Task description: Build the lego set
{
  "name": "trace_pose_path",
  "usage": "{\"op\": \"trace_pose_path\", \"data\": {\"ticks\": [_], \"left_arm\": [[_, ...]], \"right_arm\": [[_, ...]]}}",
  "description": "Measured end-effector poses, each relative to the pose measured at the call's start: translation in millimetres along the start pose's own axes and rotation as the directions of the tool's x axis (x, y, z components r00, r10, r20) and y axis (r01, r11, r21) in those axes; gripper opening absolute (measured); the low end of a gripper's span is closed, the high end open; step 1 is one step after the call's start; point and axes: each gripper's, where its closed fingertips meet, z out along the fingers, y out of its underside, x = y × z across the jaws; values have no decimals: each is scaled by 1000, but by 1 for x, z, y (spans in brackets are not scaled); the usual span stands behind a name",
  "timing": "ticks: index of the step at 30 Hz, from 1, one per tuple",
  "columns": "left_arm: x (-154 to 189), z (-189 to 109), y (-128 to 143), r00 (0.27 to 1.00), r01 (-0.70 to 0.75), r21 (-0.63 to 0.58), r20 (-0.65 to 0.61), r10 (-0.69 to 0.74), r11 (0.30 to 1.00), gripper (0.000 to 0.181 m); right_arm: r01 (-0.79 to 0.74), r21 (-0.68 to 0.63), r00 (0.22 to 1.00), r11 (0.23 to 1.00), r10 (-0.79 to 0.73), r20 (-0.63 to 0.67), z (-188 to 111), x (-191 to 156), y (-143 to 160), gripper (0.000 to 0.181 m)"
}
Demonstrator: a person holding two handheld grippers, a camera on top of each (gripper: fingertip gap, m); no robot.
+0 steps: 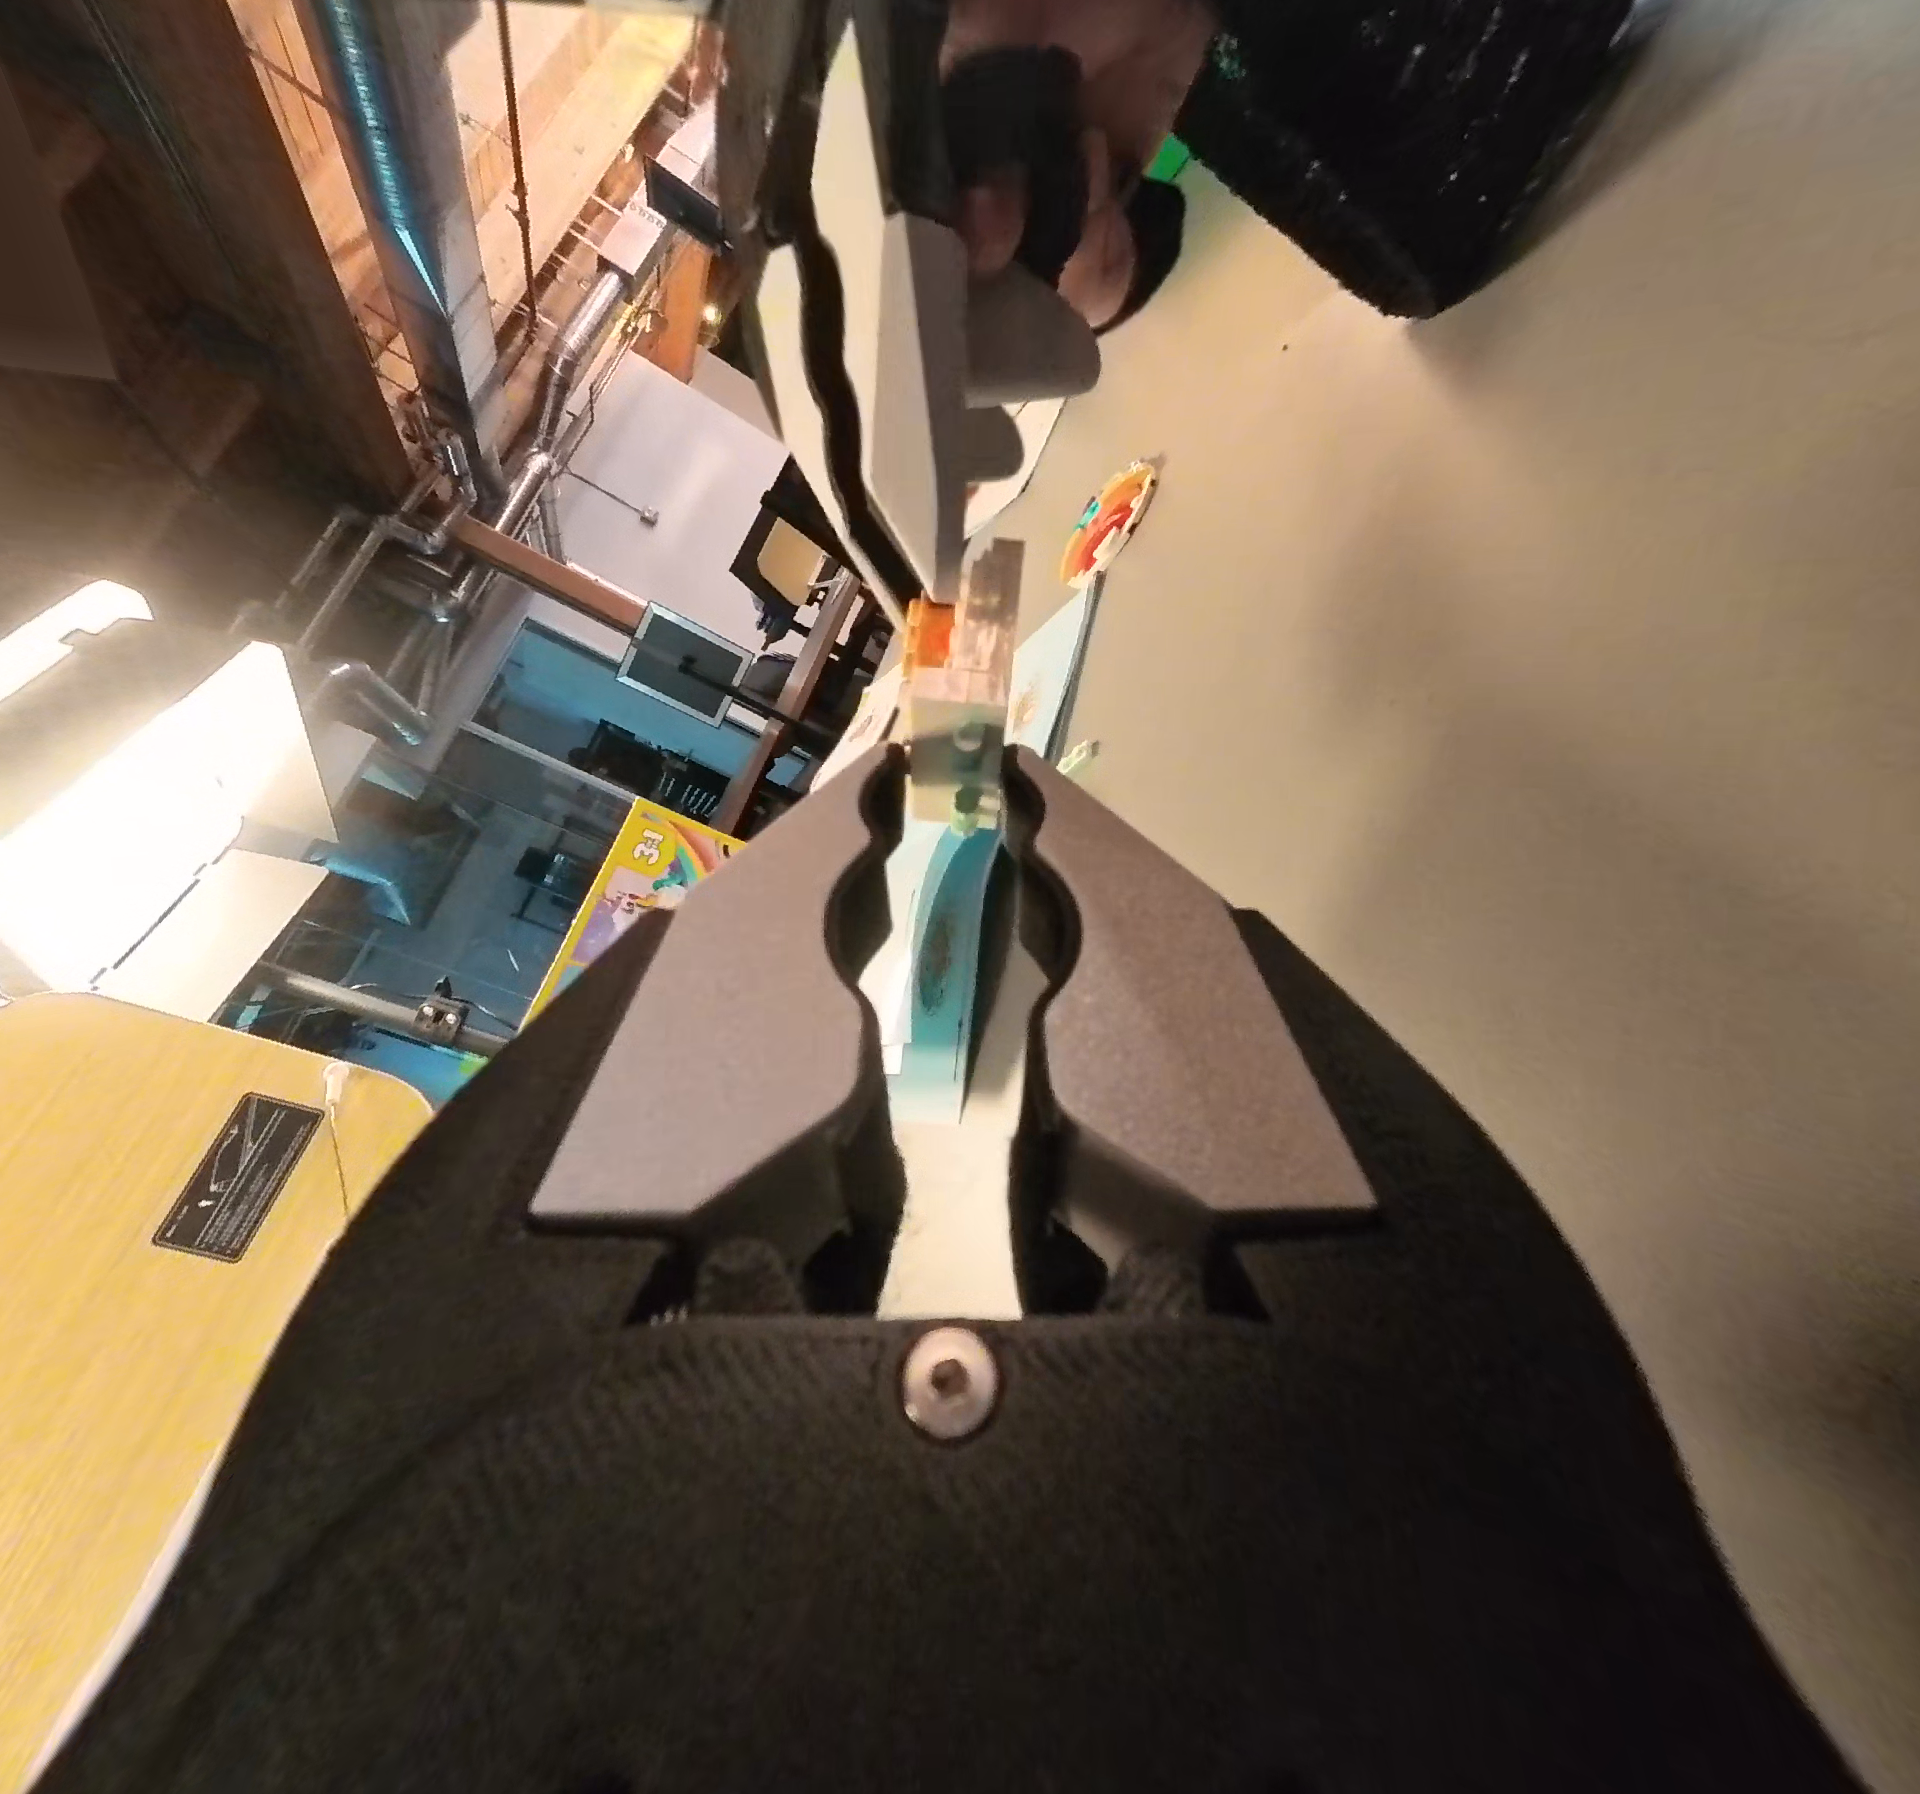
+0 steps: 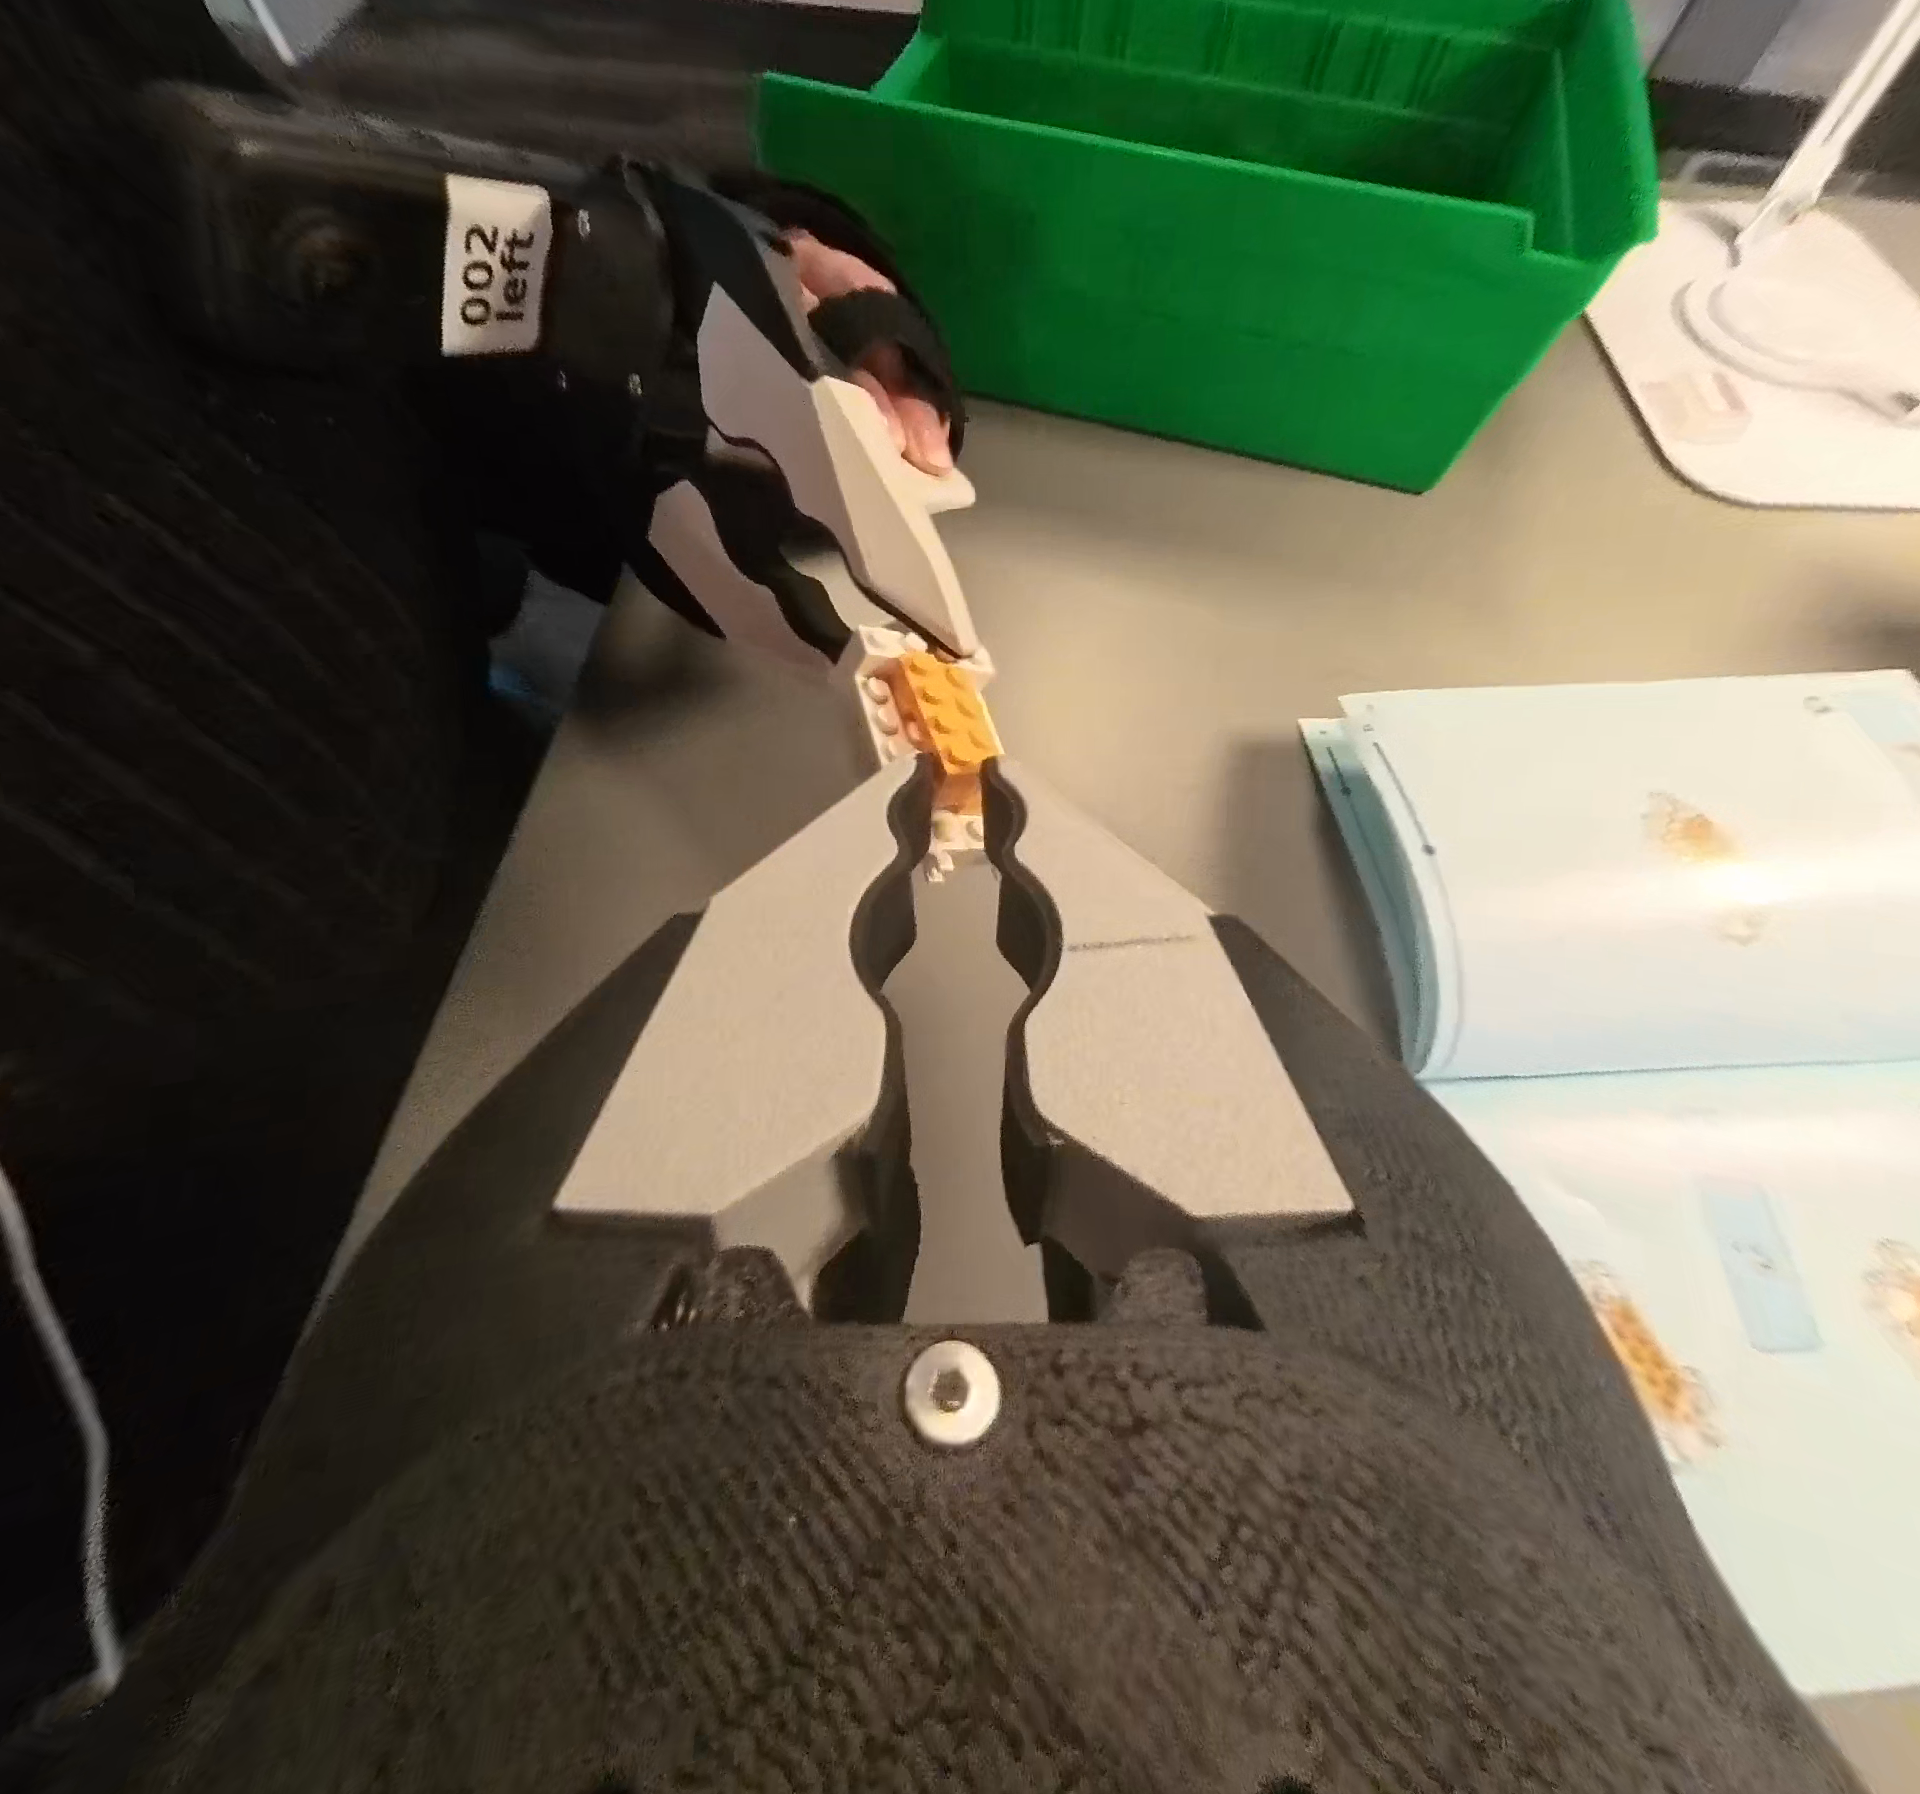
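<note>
A small lego assembly is held in the air between both grippers. It is an orange brick (image 2: 948,718) joined to white pieces (image 2: 876,705). My right gripper (image 2: 951,776) is shut on the orange brick's near end. My left gripper (image 1: 951,757) is shut on the white end of the assembly (image 1: 956,705). In the right wrist view the left gripper (image 2: 914,648) comes in from the upper left onto the white part. In the left wrist view the right gripper (image 1: 935,591) comes from above onto the orange brick (image 1: 928,638).
A green bin (image 2: 1195,238) stands at the back of the grey table (image 2: 1195,601). An open instruction booklet (image 2: 1662,913) lies to the right. A clear stand on a white base (image 2: 1818,310) is at the far right. A yellow lego box (image 1: 644,871) and a round colourful piece (image 1: 1107,518) are nearby. Only a small space, under 4 cm, lies between the two pairs of fingers.
</note>
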Motion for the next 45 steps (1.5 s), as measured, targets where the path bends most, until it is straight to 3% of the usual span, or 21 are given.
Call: {"op": "trace_pose_path", "data": {"ticks": [4,16,21,24,26,28,31,34,37,45], "left_arm": [[0,0,1,1000,2,-5,-1,-2,1000,17],[2,2,4,1000,-18,-25,-4,18,1000,17],[3,2,4,1000,-19,-28,-10,19,999,17],[3,3,5,1000,-7,-31,-12,7,999,17],[3,3,7,1000,2,-37,-18,-3,999,17],[2,4,8,1000,13,-39,-19,-14,999,17],[2,4,8,999,28,-40,-20,-29,999,17],[2,4,9,999,34,-43,-23,-35,998,17],[1,4,9,999,41,-45,-21,-42,998,17],[-2,4,15,998,56,-74,-10,-57,996,18]], "right_arm": [[43,-16,998,999,-44,-39,0,1,0,7],[-145,-58,989,988,144,-34,2,4,5,8],[-101,-41,994,994,99,-49,0,6,0,22],[69,-14,995,997,-70,-75,0,1,-10,36],[326,-90,930,941,-336,-147,7,-6,-9,37],[538,-238,790,809,-582,-194,16,-6,-3,39],[676,-386,600,628,-773,-206,26,-3,3,41],[709,-464,487,531,-845,-222,28,5,4,33],[715,-500,444,489,-870,-216,29,9,6,21],[702,-541,398,463,-885,-241,33,14,5,19]]}}
